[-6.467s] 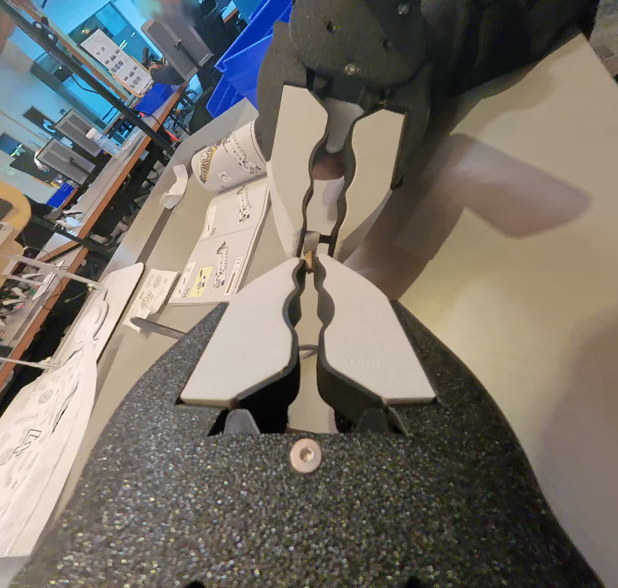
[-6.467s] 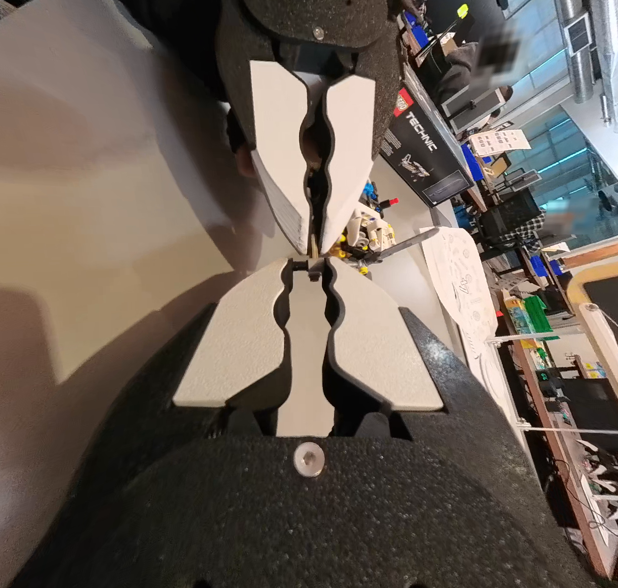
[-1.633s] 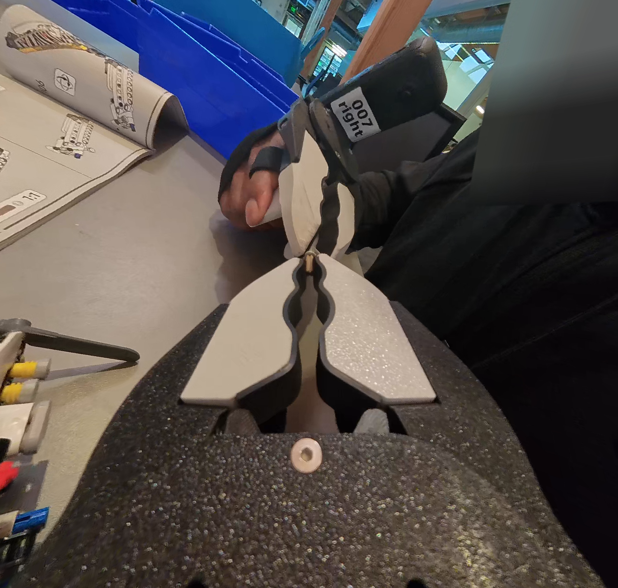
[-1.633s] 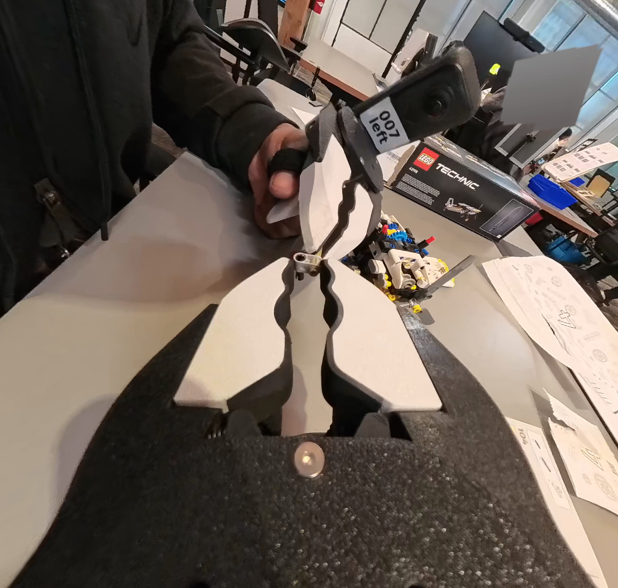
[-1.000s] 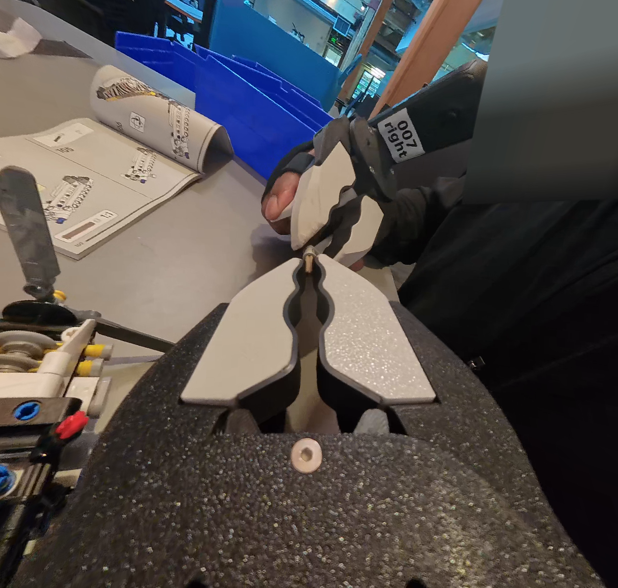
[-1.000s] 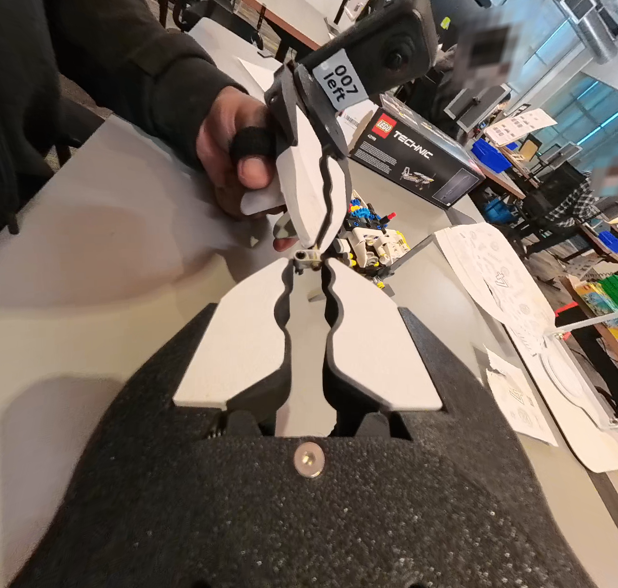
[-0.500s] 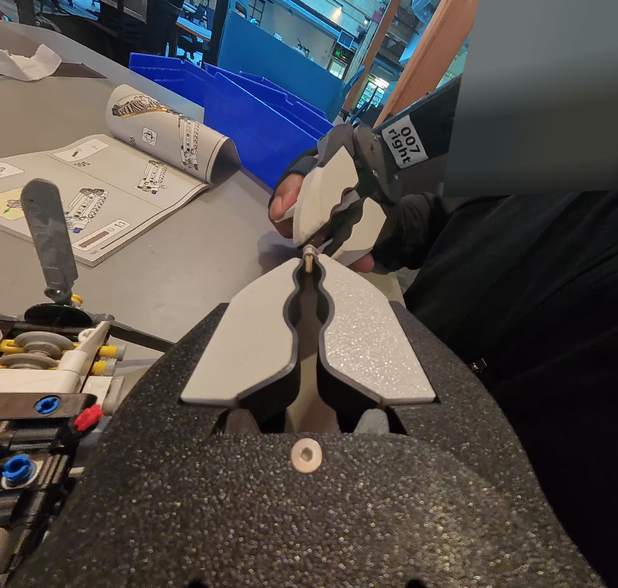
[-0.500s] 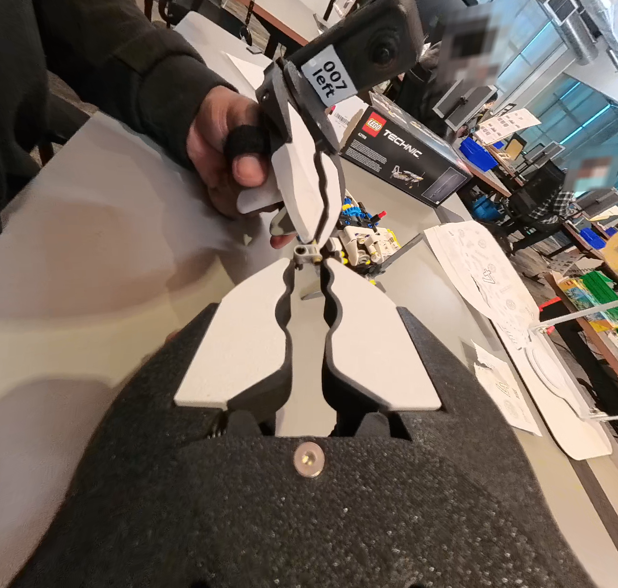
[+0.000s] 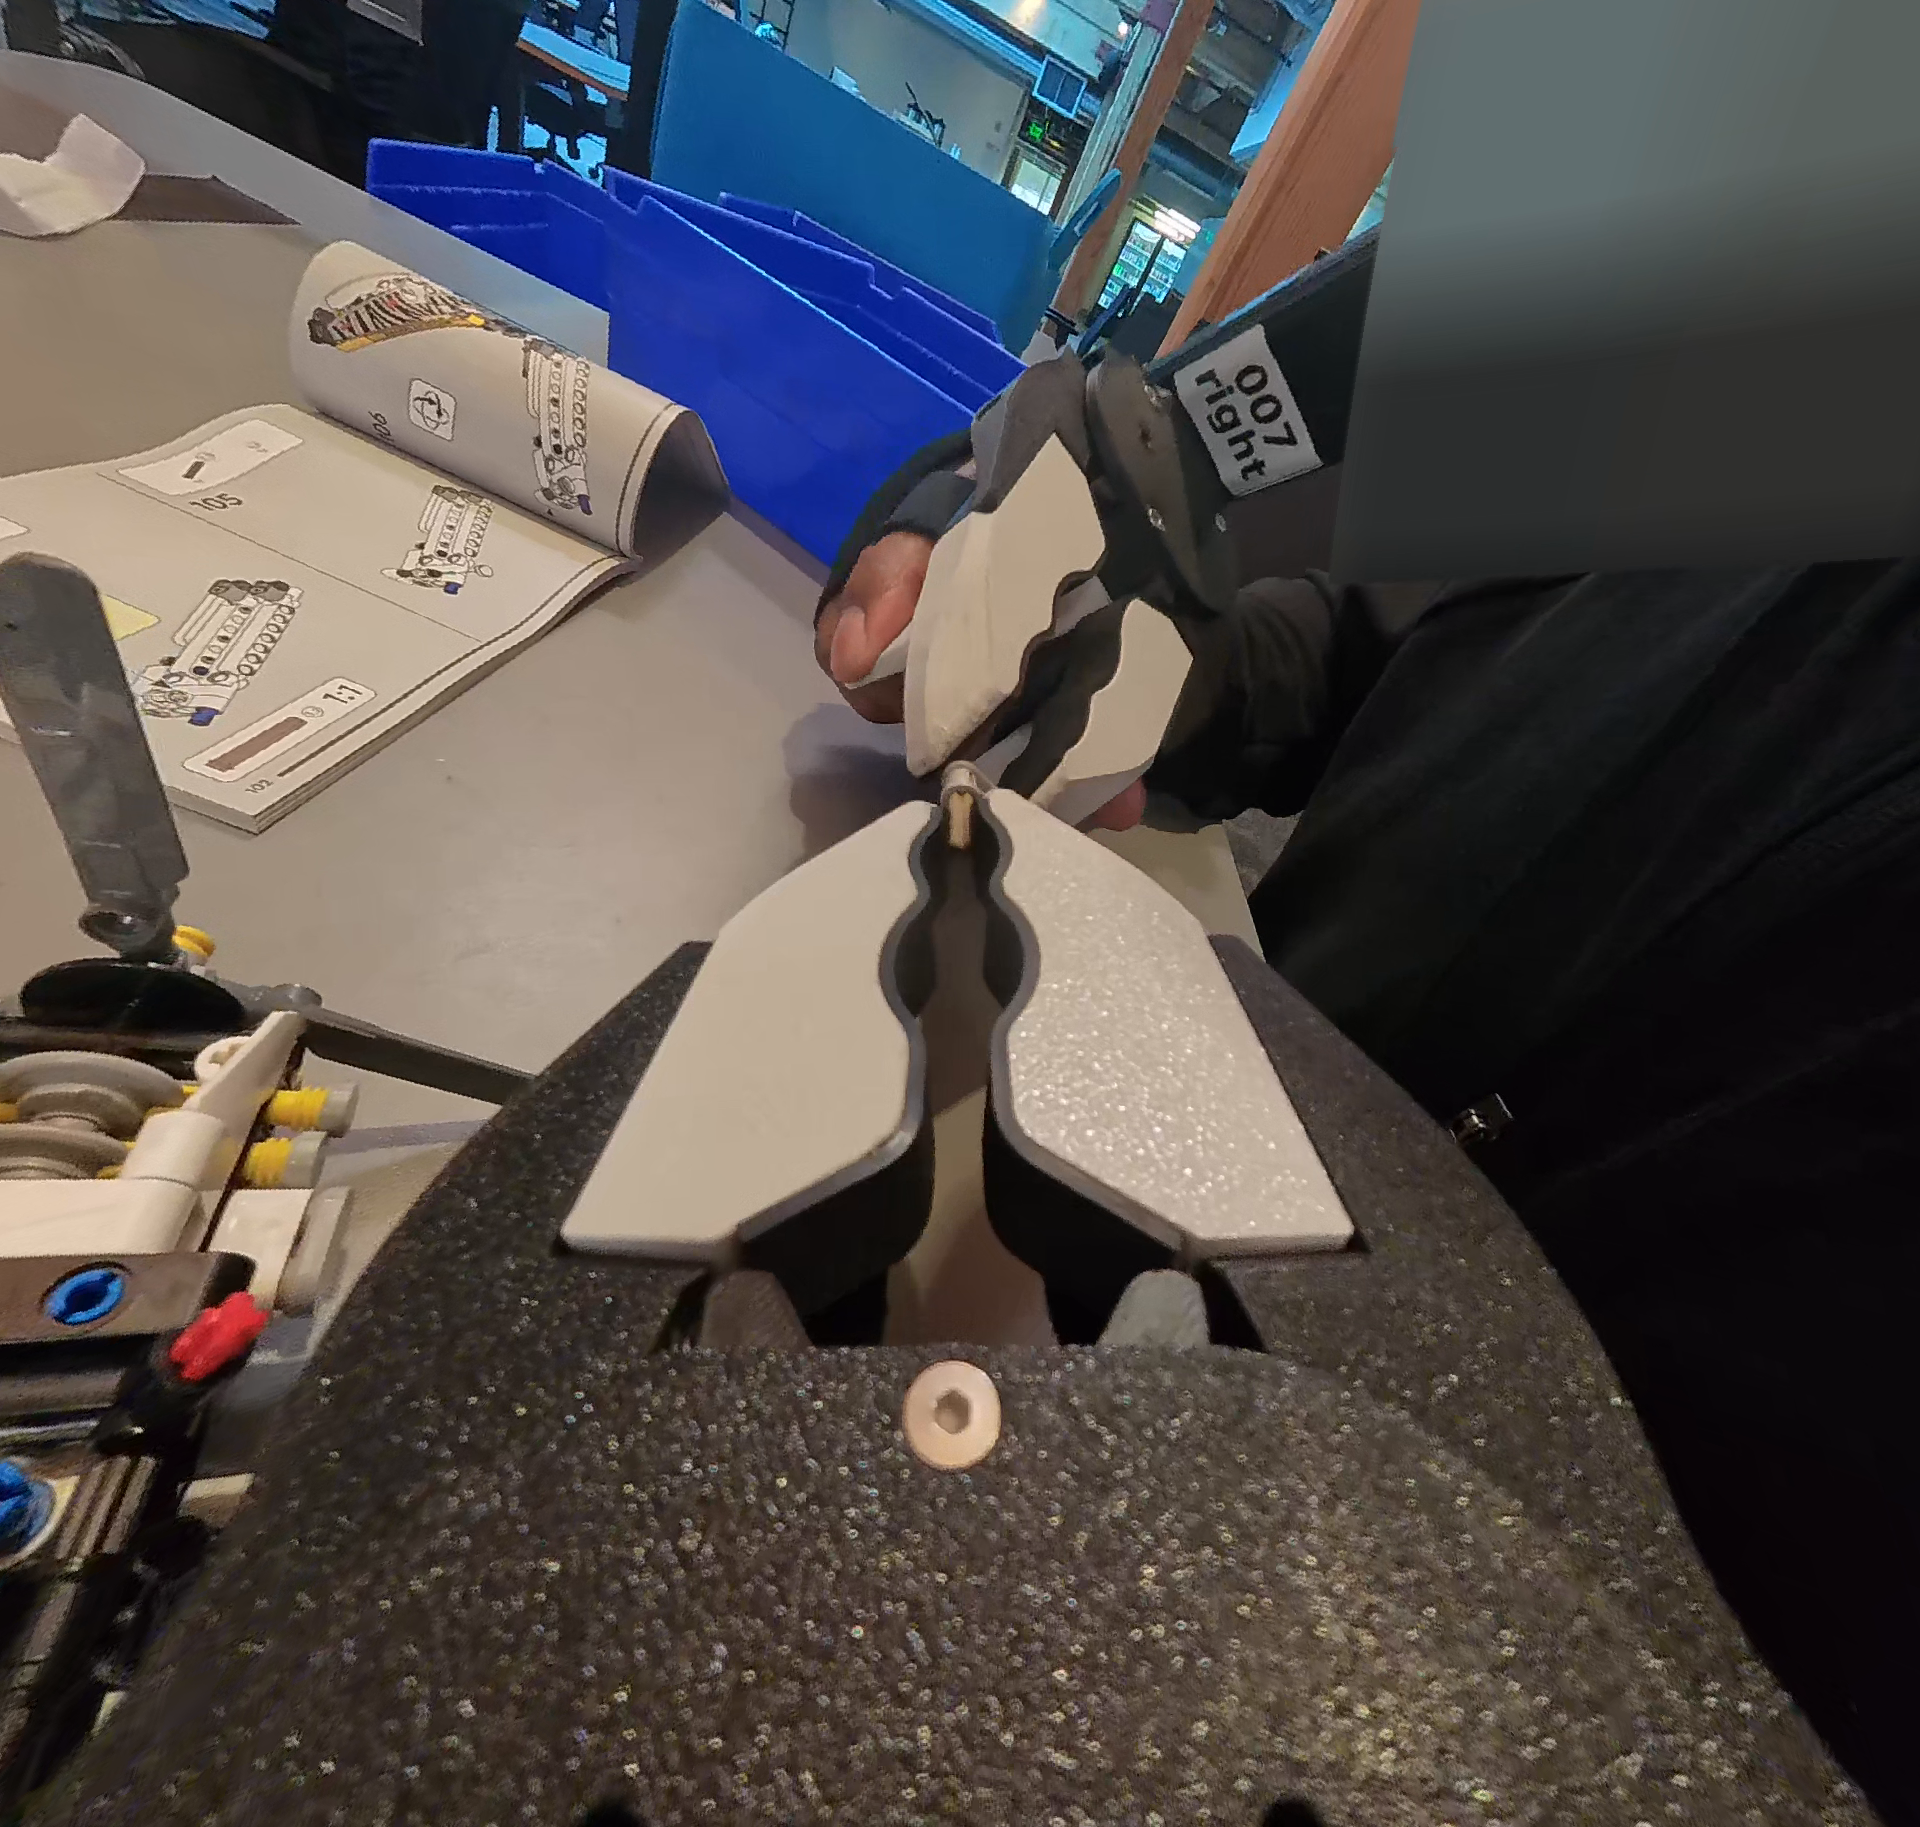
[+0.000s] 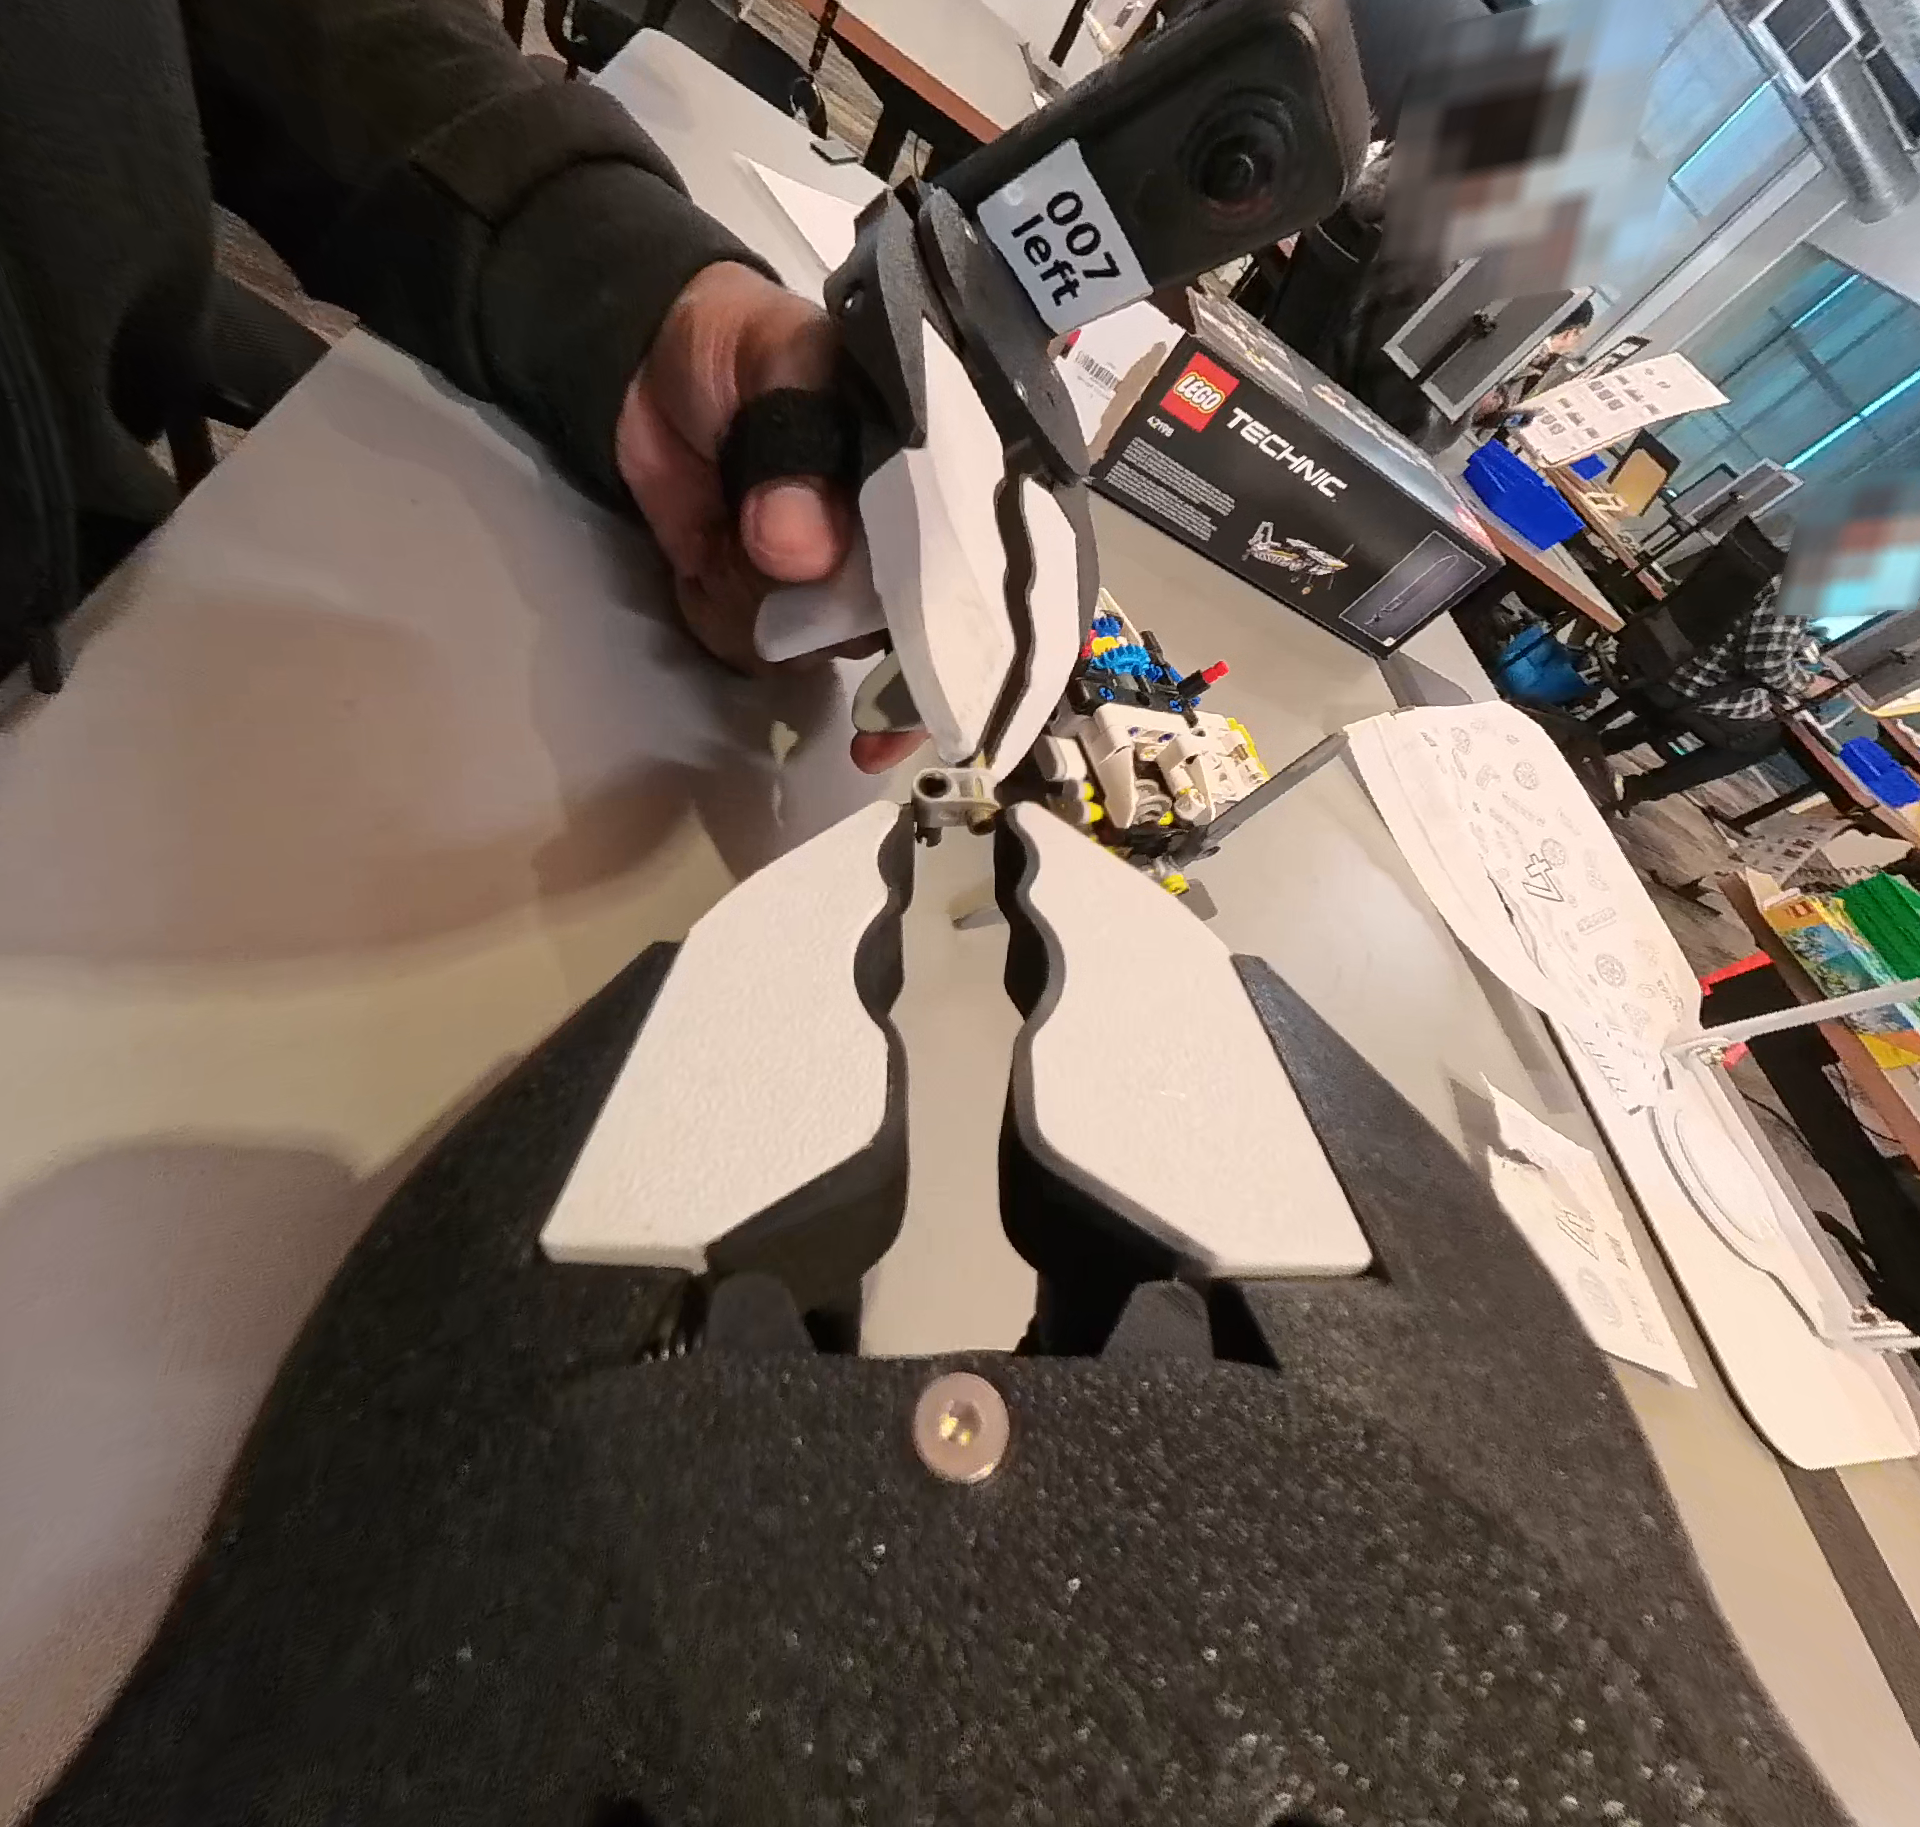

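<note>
My left gripper (image 9: 961,816) is shut on a small tan pin (image 9: 960,823) pinched at its fingertips. My right gripper (image 10: 954,813) is shut on a small grey connector piece (image 10: 943,793) with a round hole. The two grippers meet tip to tip above the grey table (image 9: 582,842). The pin's far end sits at the grey connector (image 9: 964,774), at the right gripper's fingertips (image 9: 940,738). In the right wrist view the left gripper's fingertips (image 10: 971,707) come down onto the connector. A hand holds each gripper.
A part-built toy model of white, black, yellow and blue parts (image 9: 156,1154) stands left of my left gripper and also shows in the right wrist view (image 10: 1143,749). An open instruction booklet (image 9: 312,551), blue bins (image 9: 790,343), a black box (image 10: 1299,489) and sticker sheets (image 10: 1507,842) lie around.
Both grippers keep their grasps and stay tip to tip. The joined pair has turned from its earlier pose, so the model and booklet show more in the left wrist view.
</note>
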`<state>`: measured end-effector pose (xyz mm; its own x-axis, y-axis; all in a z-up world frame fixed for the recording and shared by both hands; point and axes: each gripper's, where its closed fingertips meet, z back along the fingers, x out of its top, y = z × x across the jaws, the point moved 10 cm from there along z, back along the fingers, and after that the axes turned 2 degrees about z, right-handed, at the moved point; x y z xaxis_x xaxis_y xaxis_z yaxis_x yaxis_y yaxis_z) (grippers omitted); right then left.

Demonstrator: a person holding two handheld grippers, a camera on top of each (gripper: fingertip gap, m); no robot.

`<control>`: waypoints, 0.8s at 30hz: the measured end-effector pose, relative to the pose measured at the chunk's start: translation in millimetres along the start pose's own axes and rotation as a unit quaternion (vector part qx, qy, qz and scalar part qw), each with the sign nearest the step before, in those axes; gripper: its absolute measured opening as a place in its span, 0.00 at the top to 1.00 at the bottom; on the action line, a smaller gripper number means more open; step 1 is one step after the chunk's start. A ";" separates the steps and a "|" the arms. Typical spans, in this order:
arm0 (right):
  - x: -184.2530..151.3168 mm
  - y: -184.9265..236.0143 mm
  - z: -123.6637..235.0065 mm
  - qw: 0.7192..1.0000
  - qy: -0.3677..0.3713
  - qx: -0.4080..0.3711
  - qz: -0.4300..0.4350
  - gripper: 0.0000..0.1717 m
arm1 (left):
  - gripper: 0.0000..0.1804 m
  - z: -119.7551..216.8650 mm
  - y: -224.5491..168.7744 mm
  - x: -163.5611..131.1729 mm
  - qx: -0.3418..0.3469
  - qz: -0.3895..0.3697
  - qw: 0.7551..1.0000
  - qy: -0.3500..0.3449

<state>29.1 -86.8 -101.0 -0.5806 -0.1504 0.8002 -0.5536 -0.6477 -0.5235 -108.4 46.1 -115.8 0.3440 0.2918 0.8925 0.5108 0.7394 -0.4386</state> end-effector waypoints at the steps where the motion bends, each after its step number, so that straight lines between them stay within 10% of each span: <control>1: -0.7 -0.1 0.0 1.000 0.001 0.003 0.000 0.92 | 0.97 -0.4 0.0 -0.2 0.001 0.000 1.000 0.002; 24: 1.1 -1.4 -0.4 1.000 -0.006 0.021 0.004 0.91 | 0.97 -2.6 3.6 0.8 -0.031 0.047 0.998 0.004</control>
<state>29.0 -85.8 -99.4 -0.5770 -0.1647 0.8000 -0.5233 -0.6776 -0.5168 -104.2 47.5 -116.9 0.3992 0.3532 0.8461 0.5231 0.6702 -0.5265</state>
